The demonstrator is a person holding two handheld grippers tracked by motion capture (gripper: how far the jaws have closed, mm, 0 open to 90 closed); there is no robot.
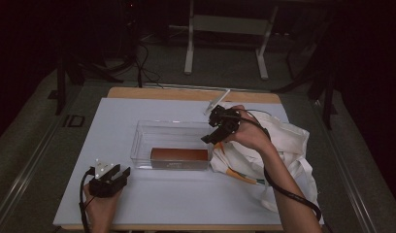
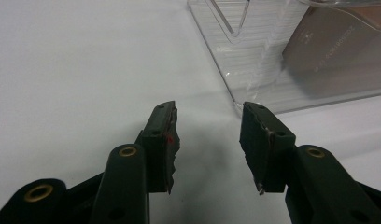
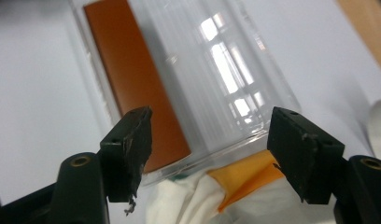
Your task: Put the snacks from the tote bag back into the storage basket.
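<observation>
Both tools gape empty: right tool (image 1: 211, 137) hovers over the clear bin (image 1: 143, 127) holding a brown box (image 1: 179, 154); next, likely the cloth bag (image 1: 288, 141).

The brown box (image 2: 338, 51) in the clear bin (image 2: 254, 70) carries a line of pale print on its side, too blurred to read. Left of the surface (image 1: 113, 126), the floor shows "ID" (image 1: 73, 121).

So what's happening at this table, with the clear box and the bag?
A person works at a white table with a hand-held gripper in each hand. A brown box lies inside a clear plastic bin. The right gripper hovers open above the bin's right end, holding nothing, next to a white cloth bag. The left gripper rests open near the bin's front left corner.
</observation>
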